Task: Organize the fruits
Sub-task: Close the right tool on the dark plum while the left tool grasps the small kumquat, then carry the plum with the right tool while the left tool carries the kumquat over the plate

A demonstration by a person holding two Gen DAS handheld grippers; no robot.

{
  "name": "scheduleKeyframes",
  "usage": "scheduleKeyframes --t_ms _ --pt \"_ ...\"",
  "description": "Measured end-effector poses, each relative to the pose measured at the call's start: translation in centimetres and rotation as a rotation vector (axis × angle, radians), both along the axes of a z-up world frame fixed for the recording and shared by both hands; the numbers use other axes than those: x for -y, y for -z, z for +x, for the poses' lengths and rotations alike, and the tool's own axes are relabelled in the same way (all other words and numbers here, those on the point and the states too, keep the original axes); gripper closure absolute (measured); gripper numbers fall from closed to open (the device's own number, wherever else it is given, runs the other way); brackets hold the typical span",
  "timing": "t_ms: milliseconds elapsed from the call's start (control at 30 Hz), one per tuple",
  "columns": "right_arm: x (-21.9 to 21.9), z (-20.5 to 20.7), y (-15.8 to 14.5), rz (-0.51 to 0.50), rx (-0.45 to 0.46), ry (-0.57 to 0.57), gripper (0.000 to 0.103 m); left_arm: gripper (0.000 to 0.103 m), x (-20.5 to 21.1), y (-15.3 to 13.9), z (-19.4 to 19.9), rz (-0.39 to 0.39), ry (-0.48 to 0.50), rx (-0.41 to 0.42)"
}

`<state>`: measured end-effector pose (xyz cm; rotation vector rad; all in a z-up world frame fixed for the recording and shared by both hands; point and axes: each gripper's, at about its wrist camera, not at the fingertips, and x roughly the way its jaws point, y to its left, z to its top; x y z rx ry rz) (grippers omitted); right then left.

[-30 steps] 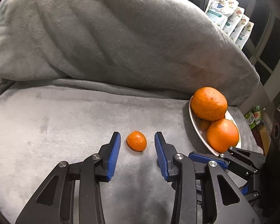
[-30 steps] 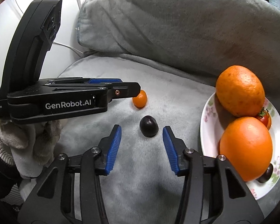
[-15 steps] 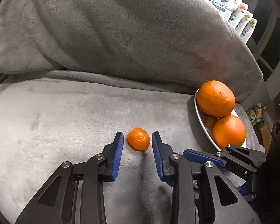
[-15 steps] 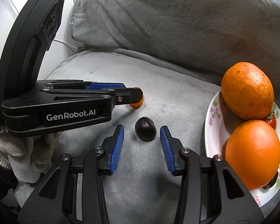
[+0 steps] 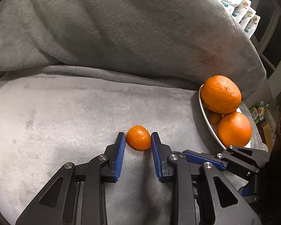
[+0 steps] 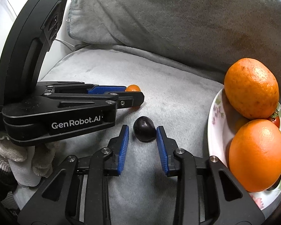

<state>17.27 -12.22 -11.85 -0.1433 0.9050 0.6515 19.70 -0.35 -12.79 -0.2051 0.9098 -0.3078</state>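
A small orange fruit (image 5: 138, 137) lies on the grey blanket between the blue pads of my left gripper (image 5: 138, 138); both pads touch or nearly touch its sides. It also shows in the right wrist view (image 6: 133, 88), mostly hidden behind the left gripper (image 6: 129, 97). A dark purple fruit (image 6: 144, 131) lies between the tips of my right gripper (image 6: 142, 134); the right pad touches it and a small gap remains at the left pad. A flowered white plate (image 6: 215, 131) at the right holds two large oranges (image 6: 252, 88) (image 6: 256, 154), a small tomato (image 6: 275, 121) and other small fruits.
A big grey blanket-covered cushion (image 5: 131, 28) rises behind the seat. White pouches (image 5: 238, 1) stand at the far right behind it. The right gripper's body (image 5: 234, 159) lies close beside my left gripper. A gloved hand (image 6: 15, 153) holds the left gripper.
Both grippers have moved forward and narrowed around their fruits: the left around the small orange fruit, the right around the dark fruit. Neither fruit has left the blanket.
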Motion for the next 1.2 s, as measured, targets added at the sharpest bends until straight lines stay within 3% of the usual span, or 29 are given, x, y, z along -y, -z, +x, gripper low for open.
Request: scheduleKeyframes --t_ms 800,1200 --pt "-0.1 -0.3 -0.2 -0.008 0.016 -0.006 0.078 0.080 -0.6 0.2 -0.5 -0.009 -0.010 0.011" --pt "1.4 -2.1 -2.0 0.036 0.047 -0.011 0.078 0.080 -0.7 -2.1 -2.5 -0.010 -0.018 0.063"
